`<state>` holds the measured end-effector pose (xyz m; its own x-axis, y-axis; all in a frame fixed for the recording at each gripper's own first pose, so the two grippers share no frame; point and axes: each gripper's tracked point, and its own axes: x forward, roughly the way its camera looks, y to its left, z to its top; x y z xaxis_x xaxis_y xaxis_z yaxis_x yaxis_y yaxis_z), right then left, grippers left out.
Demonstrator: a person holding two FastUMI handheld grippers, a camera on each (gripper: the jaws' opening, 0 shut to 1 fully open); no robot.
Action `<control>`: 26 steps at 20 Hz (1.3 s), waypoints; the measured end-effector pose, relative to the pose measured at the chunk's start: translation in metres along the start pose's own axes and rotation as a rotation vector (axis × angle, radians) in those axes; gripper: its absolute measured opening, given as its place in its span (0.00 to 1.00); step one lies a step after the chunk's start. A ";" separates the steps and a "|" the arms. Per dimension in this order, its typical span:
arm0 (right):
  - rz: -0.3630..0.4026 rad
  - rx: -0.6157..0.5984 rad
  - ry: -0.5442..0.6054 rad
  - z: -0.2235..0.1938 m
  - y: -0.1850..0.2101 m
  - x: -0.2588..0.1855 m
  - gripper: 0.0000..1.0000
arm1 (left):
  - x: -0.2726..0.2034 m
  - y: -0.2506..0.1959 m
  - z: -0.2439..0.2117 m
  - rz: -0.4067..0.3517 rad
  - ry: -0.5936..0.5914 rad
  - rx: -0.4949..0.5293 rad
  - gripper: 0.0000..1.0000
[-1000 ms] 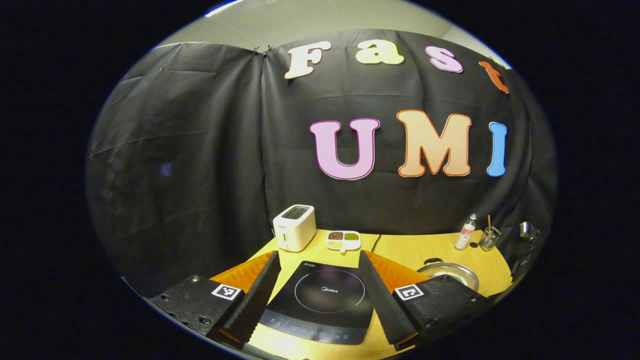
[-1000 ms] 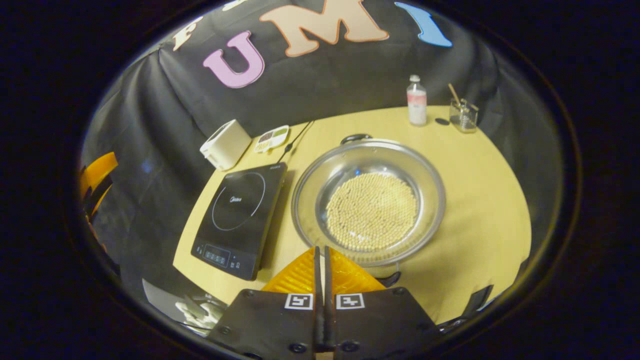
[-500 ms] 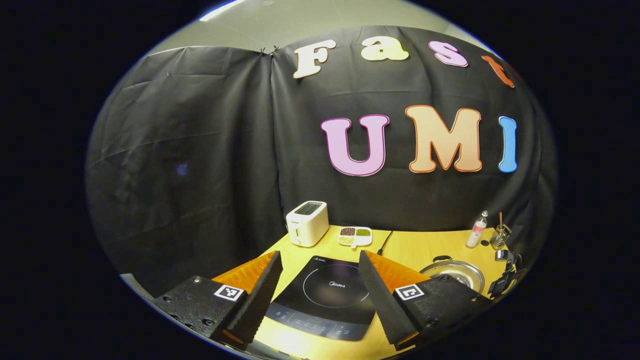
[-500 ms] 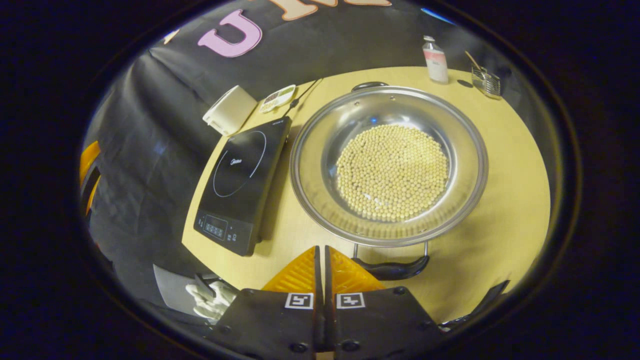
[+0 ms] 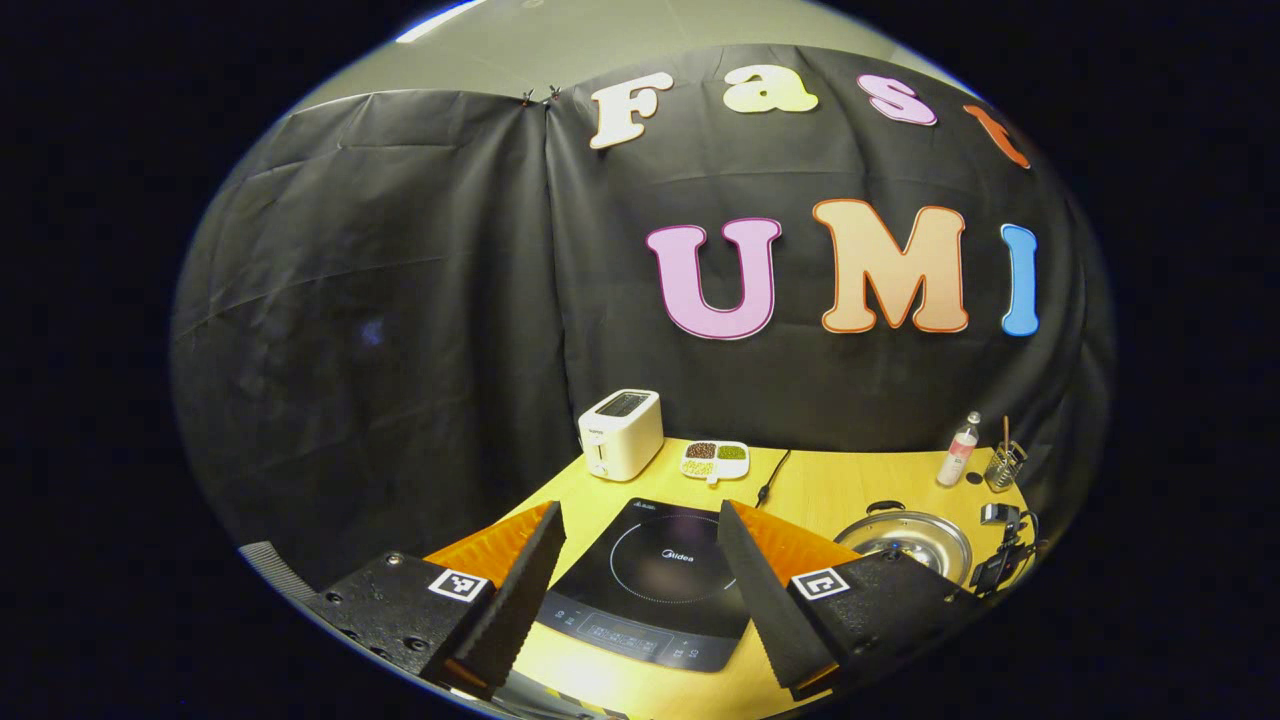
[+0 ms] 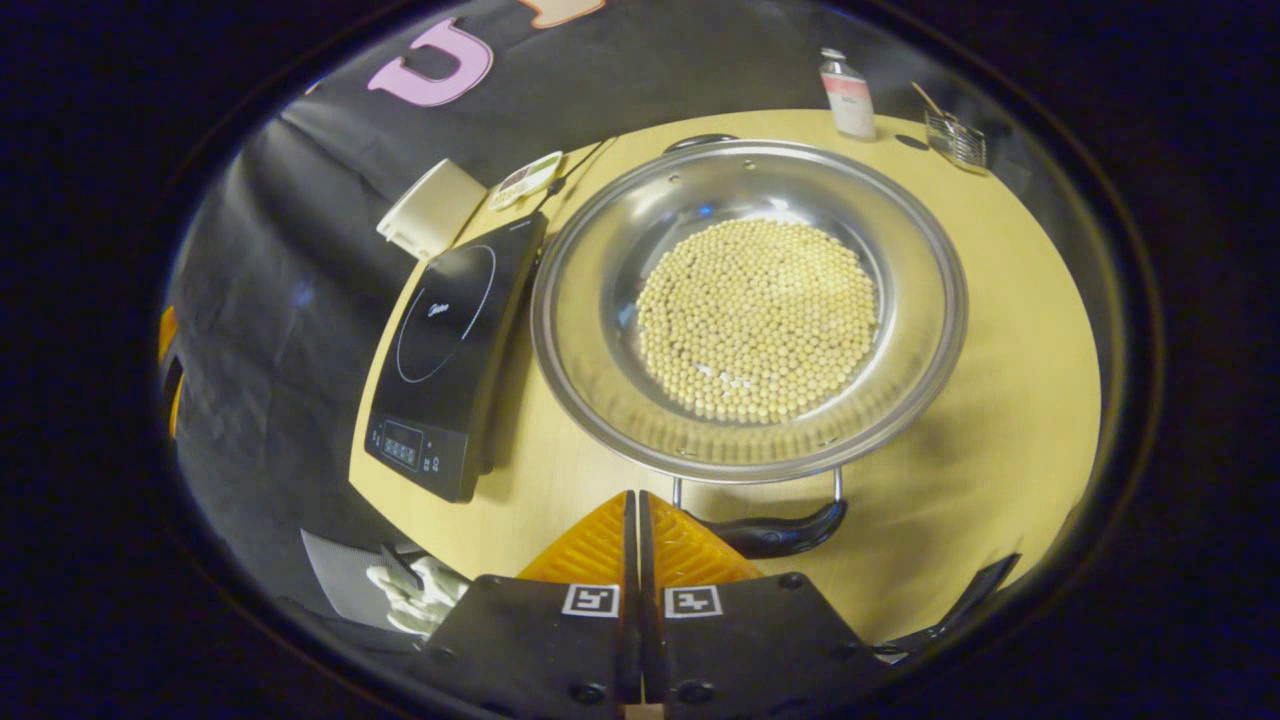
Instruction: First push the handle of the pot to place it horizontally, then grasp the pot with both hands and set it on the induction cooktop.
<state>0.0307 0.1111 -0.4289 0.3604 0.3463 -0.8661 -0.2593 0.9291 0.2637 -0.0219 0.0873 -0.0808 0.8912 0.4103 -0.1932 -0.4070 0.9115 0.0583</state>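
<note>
A wide steel pot with pale round beans in it stands on the yellow table, right of the black induction cooktop. Its two black handles point near and far in the right gripper view. My right gripper is shut with nothing between its fingers, just left of the near handle; I cannot tell if they touch. In the left gripper view my left gripper stands open above the front of the cooktop, with the pot off to the right.
A white toaster, a divided dish of beans, a small bottle and a glass holder stand along the table's far edge. A cable runs behind the cooktop. A gloved hand is at the near table edge.
My shut right gripper has come down and forward to the pot's near handle, so the pot looms larger. The left gripper has drawn back slightly and stays open.
</note>
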 end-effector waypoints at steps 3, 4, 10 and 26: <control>-0.043 0.026 -0.014 0.005 -0.022 -0.006 0.03 | -0.001 -0.004 -0.002 -0.011 0.000 0.003 0.95; -0.059 0.036 -0.018 0.007 -0.030 -0.007 0.01 | -0.002 -0.005 -0.002 -0.015 0.001 0.001 0.95; -0.152 0.097 -0.045 0.017 -0.082 -0.016 0.03 | -0.003 -0.009 -0.010 -0.027 0.017 -0.022 0.95; -0.258 0.221 -0.116 0.075 -0.157 -0.022 0.02 | -0.005 -0.020 -0.028 -0.029 0.065 -0.001 0.95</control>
<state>0.1306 -0.0331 -0.4192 0.4913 0.0972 -0.8655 0.0491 0.9891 0.1390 -0.0242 0.0667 -0.1079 0.8879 0.3809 -0.2579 -0.3812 0.9231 0.0510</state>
